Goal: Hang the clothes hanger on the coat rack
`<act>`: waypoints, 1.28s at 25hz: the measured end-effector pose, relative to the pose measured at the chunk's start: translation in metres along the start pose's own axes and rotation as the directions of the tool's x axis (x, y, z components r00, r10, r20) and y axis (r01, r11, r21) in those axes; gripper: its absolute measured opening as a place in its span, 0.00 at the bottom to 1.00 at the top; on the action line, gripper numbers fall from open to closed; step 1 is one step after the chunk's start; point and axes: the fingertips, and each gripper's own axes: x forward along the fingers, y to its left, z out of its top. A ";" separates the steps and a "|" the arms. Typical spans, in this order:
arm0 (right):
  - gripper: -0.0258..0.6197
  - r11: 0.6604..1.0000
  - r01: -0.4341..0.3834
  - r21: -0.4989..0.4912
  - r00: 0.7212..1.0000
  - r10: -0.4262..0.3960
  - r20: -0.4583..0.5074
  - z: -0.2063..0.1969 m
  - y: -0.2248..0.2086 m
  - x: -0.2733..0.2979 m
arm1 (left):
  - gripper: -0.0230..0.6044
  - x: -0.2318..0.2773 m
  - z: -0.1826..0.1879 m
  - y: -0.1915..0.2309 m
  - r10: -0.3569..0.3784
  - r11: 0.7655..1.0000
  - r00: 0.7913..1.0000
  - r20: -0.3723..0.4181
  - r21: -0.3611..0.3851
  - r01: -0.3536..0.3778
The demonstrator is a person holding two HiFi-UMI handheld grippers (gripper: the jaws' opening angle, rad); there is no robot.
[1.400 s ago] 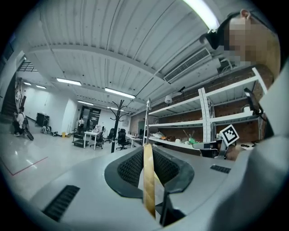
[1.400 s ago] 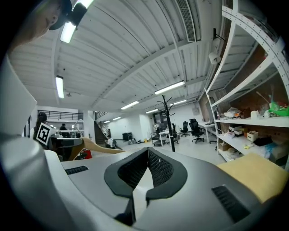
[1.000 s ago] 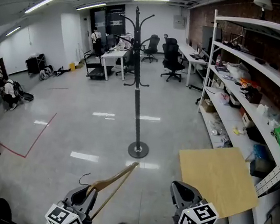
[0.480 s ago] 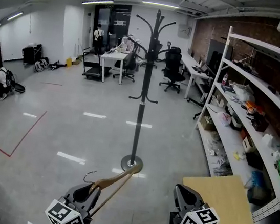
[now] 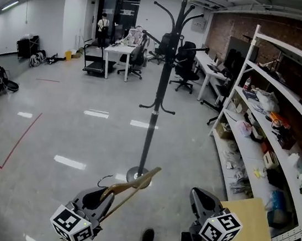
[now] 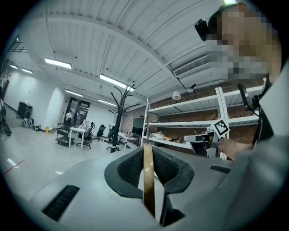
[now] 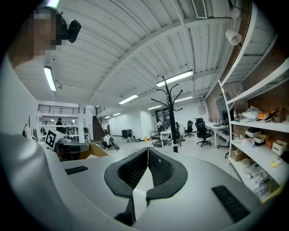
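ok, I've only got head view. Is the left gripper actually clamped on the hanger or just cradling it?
Observer: Clamped. In the left gripper view, the left gripper has its jaws closed on the wooden hanger, which runs edge-on between them.
Operator: Right one carrying anything?
Observer: No. The right gripper has its jaws together with nothing between them.
Operator: Left lined up on the rack?
Observer: Nearly. The coat rack sits a little left of the jaw line in the left gripper view.

Glossy grey floor [image 5: 72, 128]: coat rack [image 5: 157, 108] stands upright.
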 end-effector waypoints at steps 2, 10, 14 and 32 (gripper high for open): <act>0.05 1.000 -0.010 0.000 1.000 0.010 0.008 0.002 -0.018 0.023 | 0.12 0.027 0.002 0.010 -0.011 1.000 1.000 0.002 0.004 0.011; 0.05 0.998 -0.063 -0.007 0.996 0.064 0.058 0.023 -0.092 0.099 | 0.12 0.130 0.027 0.052 -0.011 1.000 1.000 0.000 0.029 0.011; 0.05 0.995 -0.102 -0.015 0.991 0.103 0.086 0.044 -0.129 0.136 | 0.12 0.183 0.051 0.069 -0.026 0.999 0.999 0.026 0.022 0.025; 0.05 0.994 -0.058 -0.093 0.991 0.069 0.118 0.101 -0.216 0.268 | 0.12 0.355 0.140 0.151 -0.252 0.966 0.966 0.066 0.080 0.246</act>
